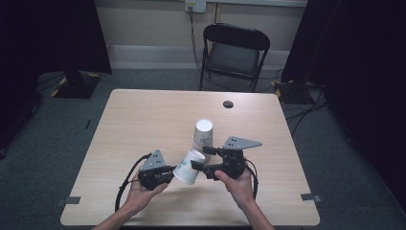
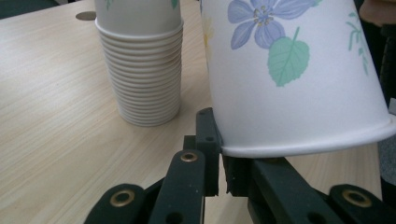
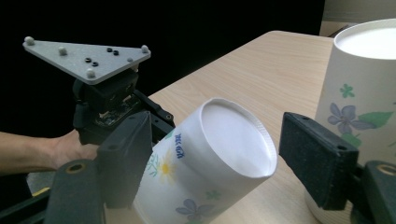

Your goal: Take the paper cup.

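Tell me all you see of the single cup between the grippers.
The cup is white paper with blue flowers and green leaves, a rolled rim and a recessed base. It is off the table, tilted, base toward the right gripper, whose open jaws flank it. The left gripper pinches its rim. The stack stands just behind.

A white paper cup [image 1: 188,166] printed with blue flowers and green leaves is tipped on its side above the table. Its rolled rim is pinched between the left gripper's [image 2: 223,161] fingers [image 2: 207,140], while its closed base points into the gap between the right gripper's [image 3: 205,158] parted fingers [image 3: 126,154]. Just beyond stands an upside-down stack of matching cups [image 1: 203,133], clear of both sets of fingers.
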